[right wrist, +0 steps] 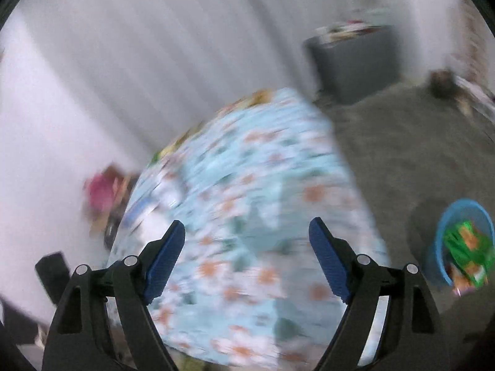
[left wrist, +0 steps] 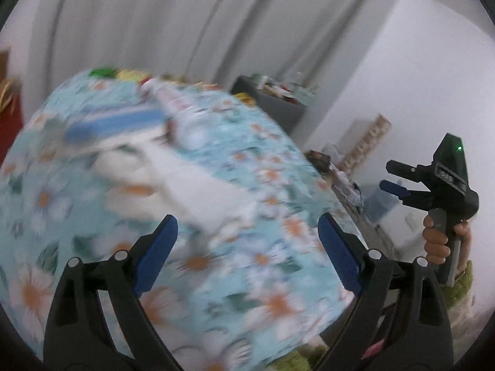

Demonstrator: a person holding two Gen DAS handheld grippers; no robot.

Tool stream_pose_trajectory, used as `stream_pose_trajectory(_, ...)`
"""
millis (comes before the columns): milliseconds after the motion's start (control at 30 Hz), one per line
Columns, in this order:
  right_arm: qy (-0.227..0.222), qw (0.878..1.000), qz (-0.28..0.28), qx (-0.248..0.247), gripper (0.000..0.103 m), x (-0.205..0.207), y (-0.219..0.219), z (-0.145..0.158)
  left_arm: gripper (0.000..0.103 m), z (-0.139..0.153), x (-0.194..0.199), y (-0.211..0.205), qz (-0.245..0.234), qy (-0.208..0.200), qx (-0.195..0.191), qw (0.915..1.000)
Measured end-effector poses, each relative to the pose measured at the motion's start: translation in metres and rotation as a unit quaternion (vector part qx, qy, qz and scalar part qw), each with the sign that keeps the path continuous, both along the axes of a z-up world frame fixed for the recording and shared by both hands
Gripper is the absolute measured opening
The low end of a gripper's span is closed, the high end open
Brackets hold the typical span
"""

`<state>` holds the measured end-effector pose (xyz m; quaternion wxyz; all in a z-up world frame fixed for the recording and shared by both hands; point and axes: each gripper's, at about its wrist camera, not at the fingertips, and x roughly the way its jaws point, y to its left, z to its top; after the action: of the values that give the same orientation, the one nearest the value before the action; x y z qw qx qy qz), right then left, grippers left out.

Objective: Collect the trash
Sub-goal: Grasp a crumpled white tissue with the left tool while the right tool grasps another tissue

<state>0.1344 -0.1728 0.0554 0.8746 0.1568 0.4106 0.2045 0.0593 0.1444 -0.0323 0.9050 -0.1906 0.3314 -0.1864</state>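
Table covered by blue cloth with white and orange flowers. White curtain hung behind it, in long folds. Grey box seen by curtain, blurry stuff piled on top. White wall seen on right. Grey floor seen beside table. Everything smeared by blur.

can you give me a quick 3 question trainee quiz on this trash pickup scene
1. True or false: both grippers, left gripper and right gripper, are open with nothing between the fingers.
2. Where are the green wrappers? A) blue bucket B) grey bin C) flowered tablecloth
3. What pattern does the tablecloth carry?

Key
1. True
2. A
3. White and orange flowers on light blue
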Motion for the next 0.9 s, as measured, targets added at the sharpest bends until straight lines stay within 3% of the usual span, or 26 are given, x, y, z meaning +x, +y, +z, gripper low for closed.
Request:
stream_pose_trajectory(100, 0.012, 0.997, 0.065, -0.026, 0.080, 0.016, 0.060, -0.007, 0.087, -0.022, 0.006, 0.023, 0.020, 0.037, -0.058, 0.9974)
stream_pose_trajectory(200, 0.026, 0.993, 0.107, -0.034, 0.070, 0.040, 0.107, -0.022, 0.072, -0.041, 0.013, 0.036, 0.033, 0.064, -0.104, 0.9920)
stream_pose_trajectory(333, 0.095, 0.985, 0.142, 0.004, 0.055, 0.072, 0.145, -0.055, 0.045, -0.058, 0.019, 0.050, 0.045, 0.084, -0.143, 0.9851)
stream_pose_trajectory(400, 0.125, 0.982, 0.145, 0.009, 0.052, 0.085, 0.160, -0.074, 0.039, -0.062, 0.024, 0.055, 0.051, 0.091, -0.159, 0.9817)
stream_pose_trajectory(500, 0.160, 0.978, 0.131, 0.000, 0.038, 0.096, 0.166, -0.097, 0.027, -0.067, 0.034, 0.057, 0.068, 0.110, -0.157, 0.9792)
stream_pose_trajectory(600, 0.178, 0.975, 0.133, 0.012, 0.012, 0.094, 0.160, -0.109, 0.021, -0.073, 0.040, 0.059, 0.088, 0.127, -0.166, 0.9738)
stream_pose_trajectory(633, 0.189, 0.972, 0.140, 0.028, 0.008, 0.092, 0.157, -0.111, 0.019, -0.074, 0.042, 0.060, 0.094, 0.130, -0.172, 0.9719)
stream_pose_trajectory(700, 0.203, 0.968, 0.140, 0.050, 0.005, 0.086, 0.150, -0.115, 0.016, -0.076, 0.043, 0.061, 0.104, 0.135, -0.186, 0.9678)
stream_pose_trajectory(833, 0.208, 0.965, 0.142, 0.070, 0.005, 0.070, 0.139, -0.117, 0.003, -0.077, 0.046, 0.057, 0.105, 0.137, -0.185, 0.9676)
stream_pose_trajectory(900, 0.211, 0.964, 0.143, 0.080, 0.004, 0.062, 0.135, -0.118, 0.002, -0.079, 0.047, 0.057, 0.105, 0.139, -0.186, 0.9669)
